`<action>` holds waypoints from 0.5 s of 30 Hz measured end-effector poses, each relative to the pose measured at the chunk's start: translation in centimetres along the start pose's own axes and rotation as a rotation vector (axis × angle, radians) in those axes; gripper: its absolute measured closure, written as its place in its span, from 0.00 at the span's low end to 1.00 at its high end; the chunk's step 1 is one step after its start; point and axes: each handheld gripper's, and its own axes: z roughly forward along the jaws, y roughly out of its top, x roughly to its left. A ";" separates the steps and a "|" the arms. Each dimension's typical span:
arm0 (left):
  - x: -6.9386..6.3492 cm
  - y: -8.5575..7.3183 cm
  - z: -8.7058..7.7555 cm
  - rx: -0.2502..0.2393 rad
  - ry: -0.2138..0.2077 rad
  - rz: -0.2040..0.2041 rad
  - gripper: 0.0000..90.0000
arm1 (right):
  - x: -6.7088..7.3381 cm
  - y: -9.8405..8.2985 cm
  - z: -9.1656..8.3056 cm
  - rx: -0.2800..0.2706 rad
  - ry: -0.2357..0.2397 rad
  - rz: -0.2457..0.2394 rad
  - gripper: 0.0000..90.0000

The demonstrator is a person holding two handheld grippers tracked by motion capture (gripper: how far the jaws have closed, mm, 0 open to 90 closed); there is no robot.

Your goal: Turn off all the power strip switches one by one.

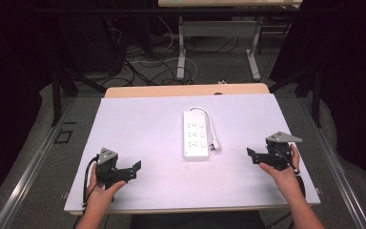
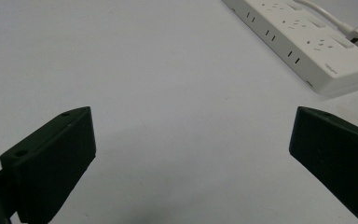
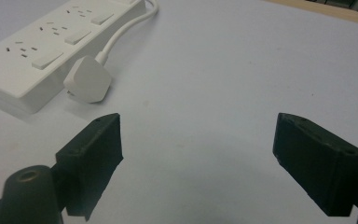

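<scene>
A white power strip (image 1: 195,135) lies lengthwise in the middle of the white table (image 1: 138,119), its short cord looping back to a white plug (image 1: 214,146) beside its right side. The left gripper view has the power strip (image 2: 307,42) at upper right; the right gripper view has the strip (image 3: 51,46) and plug (image 3: 88,79) at upper left. My left gripper (image 1: 136,168) rests near the front left, held by a hand, jaws open and nothing between them (image 2: 191,154). My right gripper (image 1: 251,154) sits at the front right, pointing left, also open with nothing held (image 3: 198,154).
The table's wooden back edge (image 1: 186,89) shows beyond the white surface. Behind it stand a desk frame (image 1: 217,43) and tangled cables (image 1: 143,62) on the floor. Dark curtains close in both sides.
</scene>
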 end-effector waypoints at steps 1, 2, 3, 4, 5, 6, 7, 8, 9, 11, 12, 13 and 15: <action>0.0 0.0 0.0 0.000 0.000 0.000 0.00 | 0.1 0.1 -0.1 0.004 0.003 0.005 0.17; 0.0 0.0 0.0 0.001 0.001 0.003 0.00 | 0.1 0.3 -0.2 0.002 0.008 -0.009 0.17; 0.0 0.0 -0.1 0.000 0.003 0.007 0.00 | 0.1 0.3 -0.2 0.002 0.008 -0.009 0.17; 0.0 0.0 -0.1 -0.003 0.005 0.003 0.01 | 0.3 0.4 -0.3 0.000 0.012 -0.003 0.17; 0.0 0.0 -0.1 -0.005 0.005 -0.003 0.01 | 0.3 0.6 -0.4 -0.003 0.006 -0.020 0.18; 0.0 0.1 -0.1 -0.001 0.004 -0.010 0.01 | 0.4 0.8 -0.5 0.001 0.010 -0.019 0.19; 0.0 0.1 -0.1 -0.001 0.004 -0.010 0.01 | 0.4 0.9 -0.5 -0.005 0.017 -0.035 0.19; 0.1 0.0 -0.2 -0.001 0.004 -0.011 0.01 | 0.4 1.1 -0.6 -0.007 0.015 -0.040 0.20; 0.1 0.0 -0.2 0.000 0.005 -0.012 0.01 | 0.5 1.2 -0.6 0.000 0.018 -0.043 0.21; 0.1 0.0 -0.2 0.001 0.004 -0.013 0.01 | 0.6 1.6 -0.7 0.000 0.020 -0.061 0.22; 0.1 0.0 -0.1 0.002 0.004 -0.012 0.01 | 0.7 1.7 -0.7 0.005 0.019 -0.065 0.23; 0.1 -0.1 -0.1 0.005 0.003 -0.013 0.01 | 0.7 1.7 -0.7 0.005 0.019 -0.065 0.23; 0.1 -0.1 0.0 0.006 0.004 -0.011 0.01 | 0.8 2.4 -0.7 0.004 0.027 -0.074 0.26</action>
